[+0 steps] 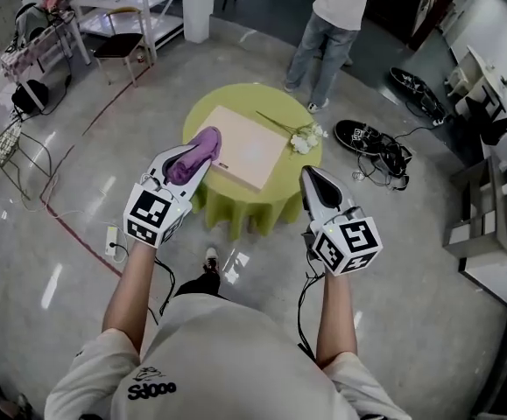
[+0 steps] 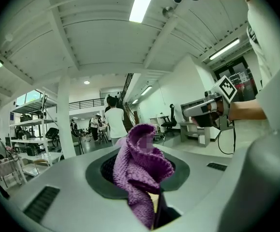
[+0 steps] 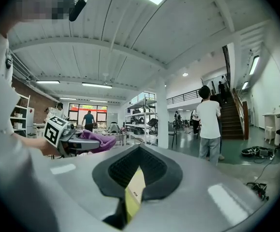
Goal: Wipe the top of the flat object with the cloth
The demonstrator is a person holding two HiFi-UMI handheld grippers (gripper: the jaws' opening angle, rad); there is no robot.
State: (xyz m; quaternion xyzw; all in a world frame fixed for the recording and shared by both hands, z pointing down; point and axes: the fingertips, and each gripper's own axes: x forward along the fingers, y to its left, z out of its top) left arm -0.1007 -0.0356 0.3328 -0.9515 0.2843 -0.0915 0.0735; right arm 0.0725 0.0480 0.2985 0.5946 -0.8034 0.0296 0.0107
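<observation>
While left gripper (image 1: 197, 153) pinches the cloth (image 1: 203, 140) near the board (image 1: 255, 150), right gripper (image 1: 311, 176) sits closed.

Both bare forearms reach forward from short sleeves, the left forearm (image 1: 135, 291) and the right forearm (image 1: 334, 318) roughly parallel and well apart. The left gripper (image 1: 199, 157) points ahead and slightly inward, its jaws clamped on a purple cloth (image 1: 206, 140). The right gripper (image 1: 311, 177) points ahead, jaws pressed together with nothing between them.
</observation>
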